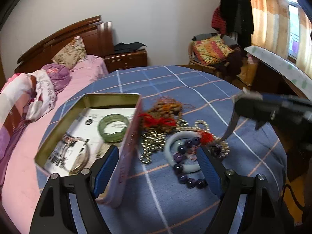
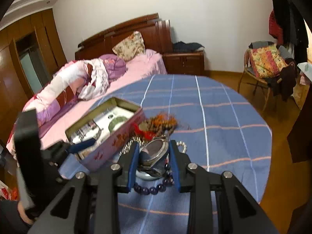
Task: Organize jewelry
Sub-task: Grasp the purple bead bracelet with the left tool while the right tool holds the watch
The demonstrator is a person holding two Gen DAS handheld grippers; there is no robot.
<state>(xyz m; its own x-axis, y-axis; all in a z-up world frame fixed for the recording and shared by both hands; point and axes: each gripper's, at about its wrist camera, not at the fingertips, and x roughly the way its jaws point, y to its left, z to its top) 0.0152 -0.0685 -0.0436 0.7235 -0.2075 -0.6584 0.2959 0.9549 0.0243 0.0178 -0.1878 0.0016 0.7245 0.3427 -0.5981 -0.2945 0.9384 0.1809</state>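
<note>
A pink tin (image 1: 128, 146) lies open on the blue checked cloth, with a green bangle (image 1: 113, 128) and a silver bangle (image 1: 78, 152) inside. Right of it is a jewelry heap: purple bead bracelet (image 1: 183, 167), pale bangle (image 1: 170, 148), gold bead chain (image 1: 154, 142), brown beads with red tassel (image 1: 165, 115). My left gripper (image 1: 159, 167) is open, straddling the tin's right wall near its front corner. My right gripper (image 2: 155, 163) is shut on a dark metal bangle (image 2: 156, 150), lifted above the heap. In the left wrist view the right gripper (image 1: 237, 105) has that bangle (image 1: 232, 122) hanging from it.
The round table's edge (image 2: 267, 156) drops to a wooden floor on the right. A bed with pink bedding (image 2: 136, 68) lies beyond the tin, beside a nightstand (image 2: 185, 62). A chair with a patterned cushion (image 2: 267, 62) stands at the far right.
</note>
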